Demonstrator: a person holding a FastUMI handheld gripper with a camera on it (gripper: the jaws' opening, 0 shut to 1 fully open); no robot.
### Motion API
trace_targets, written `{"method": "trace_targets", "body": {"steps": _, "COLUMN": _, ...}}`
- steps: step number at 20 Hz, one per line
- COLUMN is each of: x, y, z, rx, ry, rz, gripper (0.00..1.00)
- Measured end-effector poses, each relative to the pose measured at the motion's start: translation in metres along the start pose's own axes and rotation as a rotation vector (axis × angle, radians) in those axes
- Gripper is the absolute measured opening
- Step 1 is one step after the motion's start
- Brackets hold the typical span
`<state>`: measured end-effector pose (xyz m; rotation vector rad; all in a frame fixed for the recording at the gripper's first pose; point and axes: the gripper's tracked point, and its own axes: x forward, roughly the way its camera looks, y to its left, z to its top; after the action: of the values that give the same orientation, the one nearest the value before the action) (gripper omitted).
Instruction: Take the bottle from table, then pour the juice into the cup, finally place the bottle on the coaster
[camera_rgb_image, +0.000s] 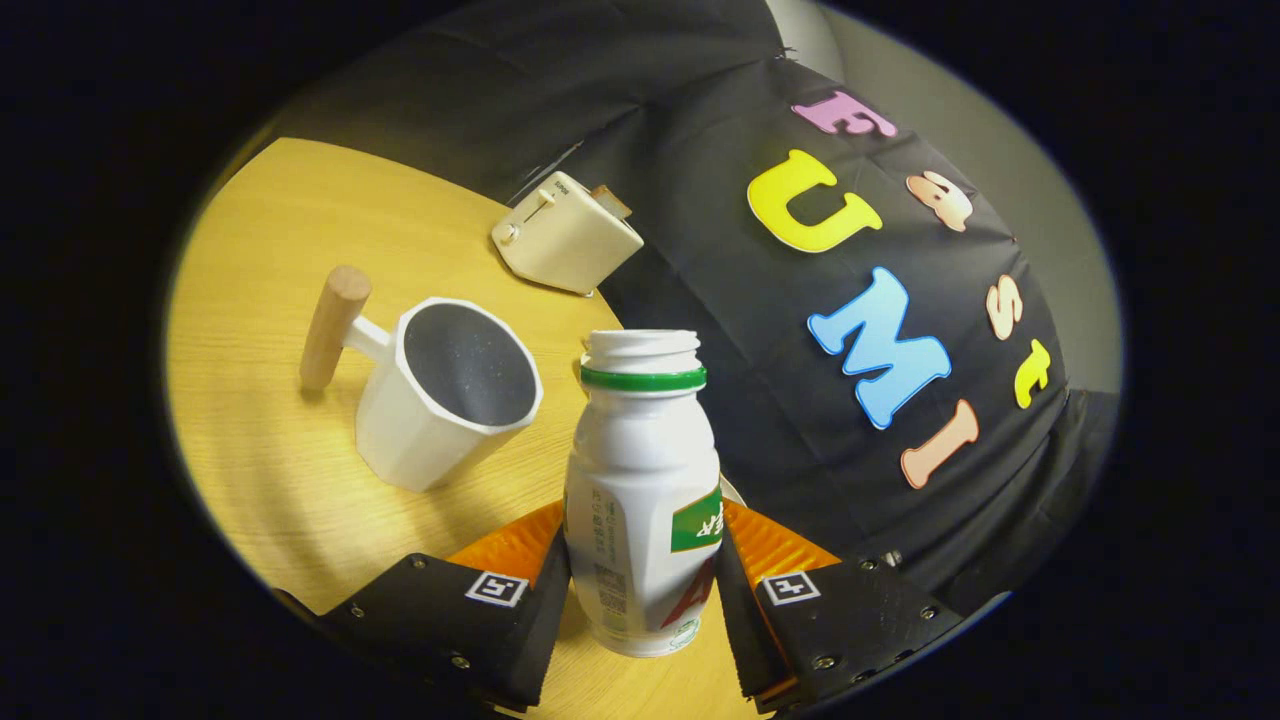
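White plastic bottle (642, 500) with a green neck ring and a green-and-red label, cap off, mouth open; it sits between the two fingers of the gripper (643, 590), which press against its lower body from both sides, so the tool is clamped on it. The bottle reads roughly upright against the fingers, while the round yellow wooden table (290, 470) slants across the view behind it. Whether the bottle's base touches the tabletop, I cannot tell. Just beyond the fingers and to the left of the bottle's shoulder stands a white faceted ceramic cup (445, 395) with a dark speckled inside and a pale wooden peg handle (333, 325) sticking out on its far left side; cup and bottle are near but apart. Farther back, at the table's far edge, a small cream-coloured toaster (563, 235) with a slice showing in its slot.
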<state>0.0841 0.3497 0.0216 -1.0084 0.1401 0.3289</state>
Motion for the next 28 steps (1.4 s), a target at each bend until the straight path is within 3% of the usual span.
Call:
{"method": "trace_targets", "body": {"steps": 11, "x": 0.000, "y": -0.006, "z": 0.000, "rx": -0.170, "ry": 0.026, "rz": -0.029, "gripper": 0.70}}
{"method": "trace_targets", "body": {"steps": 18, "x": -0.001, "y": -0.014, "z": 0.007, "rx": -0.350, "ry": 0.028, "rz": -0.074, "gripper": 0.70}}
{"method": "trace_targets", "body": {"steps": 28, "x": 0.000, "y": -0.016, "z": 0.013, "rx": -0.473, "ry": 0.037, "rz": -0.098, "gripper": 0.70}}
